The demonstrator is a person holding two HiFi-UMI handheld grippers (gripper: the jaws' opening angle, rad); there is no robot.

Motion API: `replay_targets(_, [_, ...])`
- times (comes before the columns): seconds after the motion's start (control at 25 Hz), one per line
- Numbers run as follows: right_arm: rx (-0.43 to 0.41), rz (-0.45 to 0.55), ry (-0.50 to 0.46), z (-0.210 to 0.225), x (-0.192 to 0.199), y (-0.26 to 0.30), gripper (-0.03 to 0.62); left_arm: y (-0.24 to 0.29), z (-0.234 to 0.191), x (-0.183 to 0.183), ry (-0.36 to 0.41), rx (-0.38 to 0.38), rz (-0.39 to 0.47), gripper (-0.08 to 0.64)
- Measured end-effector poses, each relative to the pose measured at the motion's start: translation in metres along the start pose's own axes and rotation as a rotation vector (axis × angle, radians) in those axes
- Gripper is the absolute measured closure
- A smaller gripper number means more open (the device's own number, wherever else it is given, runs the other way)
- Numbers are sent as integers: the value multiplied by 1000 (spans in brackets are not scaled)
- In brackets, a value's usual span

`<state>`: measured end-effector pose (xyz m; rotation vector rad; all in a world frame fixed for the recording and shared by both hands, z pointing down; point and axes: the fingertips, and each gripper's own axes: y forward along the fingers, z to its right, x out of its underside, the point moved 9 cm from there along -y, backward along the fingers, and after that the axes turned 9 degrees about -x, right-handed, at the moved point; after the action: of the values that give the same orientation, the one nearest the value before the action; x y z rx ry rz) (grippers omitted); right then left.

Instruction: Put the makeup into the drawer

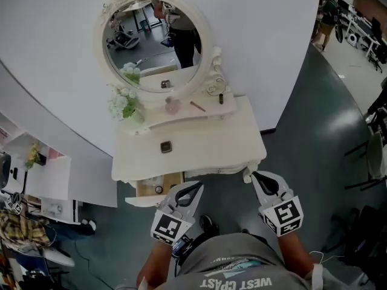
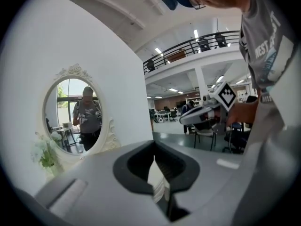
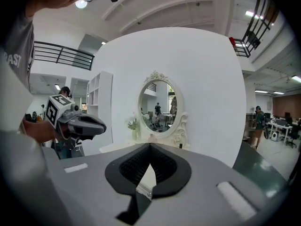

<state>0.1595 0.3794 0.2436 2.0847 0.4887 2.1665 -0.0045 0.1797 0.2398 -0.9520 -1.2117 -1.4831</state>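
Observation:
A white dressing table (image 1: pixel 242 144) stands against the curved wall. A small dark compact (image 1: pixel 165 147) lies on its top. On the shelf under the oval mirror (image 1: pixel 151 41) are a pink bottle (image 1: pixel 172 106), a brown pencil (image 1: pixel 198 106) and a small dark bottle (image 1: pixel 221 98). The drawer (image 1: pixel 145 189) at the front left is pulled out, with a small round item (image 1: pixel 158 190) inside. My left gripper (image 1: pixel 196 188) is shut and empty just right of the drawer. My right gripper (image 1: pixel 254 176) is shut and empty at the table's front right corner.
White flowers (image 1: pixel 124 104) stand at the mirror's left. A white shelf unit (image 1: pixel 42 183) with clutter is on the left. Dark chairs (image 1: pixel 375 162) stand on the grey floor at the right. Each gripper view shows the other gripper: right gripper (image 2: pixel 207 114), left gripper (image 3: pixel 77 124).

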Motion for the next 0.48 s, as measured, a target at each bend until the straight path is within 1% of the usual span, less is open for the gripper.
replay_targets(0.12, [64,-7,-3,-3,-11,12,591,14,-27,-10,17,56,52,557])
replay_targets(0.28, [153,-2,13,-11,-22,20,592,25,-55,-9,24,120,83,558])
replay_targets(0.48, [216,-26,8,-14,-29,26,591,34,-79,-6,24,163,117,558])
